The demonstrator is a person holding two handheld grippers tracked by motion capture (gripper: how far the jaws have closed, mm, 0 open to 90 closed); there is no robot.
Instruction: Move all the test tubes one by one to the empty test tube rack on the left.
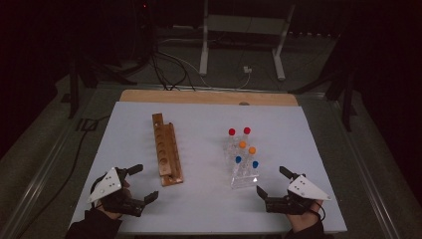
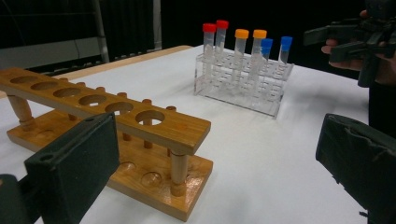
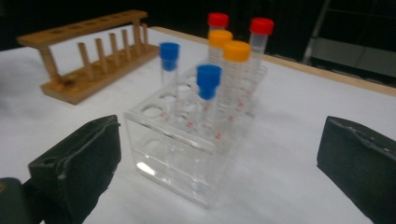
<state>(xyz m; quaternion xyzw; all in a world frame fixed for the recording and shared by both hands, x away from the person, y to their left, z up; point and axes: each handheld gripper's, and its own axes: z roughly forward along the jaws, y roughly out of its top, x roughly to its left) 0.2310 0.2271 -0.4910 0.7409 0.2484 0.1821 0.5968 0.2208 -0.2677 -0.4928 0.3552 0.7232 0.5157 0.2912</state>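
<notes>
A wooden test-tube rack (image 1: 166,150) with a row of empty holes lies left of centre on the white table (image 1: 209,124). To its right stands a clear plastic rack (image 1: 242,169) holding several capped tubes: red caps (image 1: 232,132) at the back, orange caps (image 1: 242,144) in the middle, blue caps (image 1: 238,160) nearest me. My left gripper (image 1: 143,183) rests open near the table's front left, just short of the wooden rack (image 2: 116,121), nothing between its jaws. My right gripper (image 1: 271,181) rests open at the front right, facing the clear rack (image 3: 187,140), also empty.
Beyond the table's wooden far edge (image 1: 209,97) lie a dark floor with cables (image 1: 169,69) and a white metal stand (image 1: 244,40). Open white tabletop stretches between the two racks and in front of them.
</notes>
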